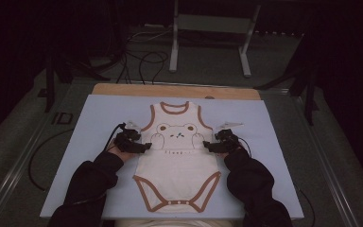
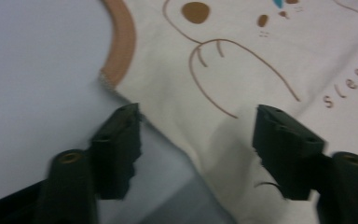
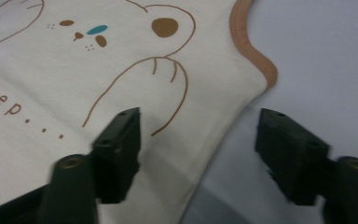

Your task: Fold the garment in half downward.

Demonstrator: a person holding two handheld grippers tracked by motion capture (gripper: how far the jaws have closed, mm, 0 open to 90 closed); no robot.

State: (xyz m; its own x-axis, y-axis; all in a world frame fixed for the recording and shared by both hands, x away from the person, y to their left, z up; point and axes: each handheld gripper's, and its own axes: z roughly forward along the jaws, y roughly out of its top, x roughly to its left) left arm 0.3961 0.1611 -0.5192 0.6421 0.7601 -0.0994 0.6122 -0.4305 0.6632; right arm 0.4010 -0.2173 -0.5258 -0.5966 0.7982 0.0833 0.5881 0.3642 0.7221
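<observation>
Lying flat on the pale blue mat (image 1: 94, 142) covering the desk, the cream baby bodysuit (image 1: 177, 175) fills the centre; the left gripper (image 1: 139, 146) and right gripper (image 1: 210, 146) straddle its side seams under the armholes, jaws spread, nothing pinched

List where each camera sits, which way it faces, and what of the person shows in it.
High view: above the person's side, looking forward and down on the table; both sleeves, left gripper and right gripper flank the bodysuit.
Left gripper view: rides the left gripper, facing the bodysuit's side edge; its own jaws show.
Right gripper view: rides the right gripper, facing the opposite edge; own jaws.
Shared: both gripper views show the bear print.
</observation>
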